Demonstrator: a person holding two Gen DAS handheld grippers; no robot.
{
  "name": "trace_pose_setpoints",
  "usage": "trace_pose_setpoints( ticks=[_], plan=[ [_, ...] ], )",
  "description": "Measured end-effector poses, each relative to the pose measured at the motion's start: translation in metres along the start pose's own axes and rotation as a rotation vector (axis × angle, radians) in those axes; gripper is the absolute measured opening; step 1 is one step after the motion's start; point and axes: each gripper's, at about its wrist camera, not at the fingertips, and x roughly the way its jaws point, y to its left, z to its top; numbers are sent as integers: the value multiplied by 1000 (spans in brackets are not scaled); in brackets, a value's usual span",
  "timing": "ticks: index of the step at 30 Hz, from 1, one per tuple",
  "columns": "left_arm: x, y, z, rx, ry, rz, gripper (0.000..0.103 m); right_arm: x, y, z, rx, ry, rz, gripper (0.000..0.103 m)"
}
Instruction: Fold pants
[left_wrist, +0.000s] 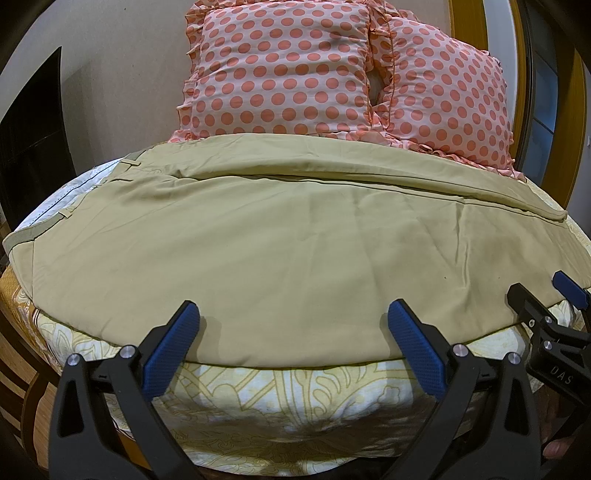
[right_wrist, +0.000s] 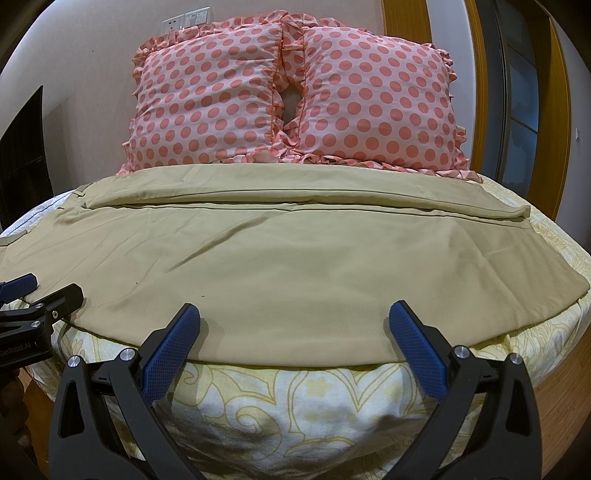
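Khaki pants (left_wrist: 280, 240) lie spread flat across the bed, waistband with belt loops at the left, leg hems at the right; one leg lies beyond the other. They also show in the right wrist view (right_wrist: 295, 258). My left gripper (left_wrist: 293, 321) is open and empty, its blue pads just over the near edge of the pants. My right gripper (right_wrist: 295, 321) is open and empty at the same near edge, further right. The right gripper also shows at the right edge of the left wrist view (left_wrist: 543, 299), and the left gripper shows at the left edge of the right wrist view (right_wrist: 40, 291).
Two pink pillows with orange dots (left_wrist: 280, 70) (right_wrist: 373, 99) stand against the wall behind the pants. The bedsheet (right_wrist: 295, 406) is white with a yellow pattern and hangs over the near edge. A wooden door frame (right_wrist: 480, 74) stands at the right.
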Motion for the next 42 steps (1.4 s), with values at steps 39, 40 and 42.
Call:
trace_pose_setpoints(
  ticks=[39,40,42],
  plan=[
    [-3,20,58,-60,-36,-39,101,89,-156,173,367,107,-178,102],
    [-2,20,65,-57,-48,-34,101,105,-168,179,400,135,-214,102],
    [2,18,76,-42,-62,-25,101,148,-204,193,504,213,-312,98]
  ],
)
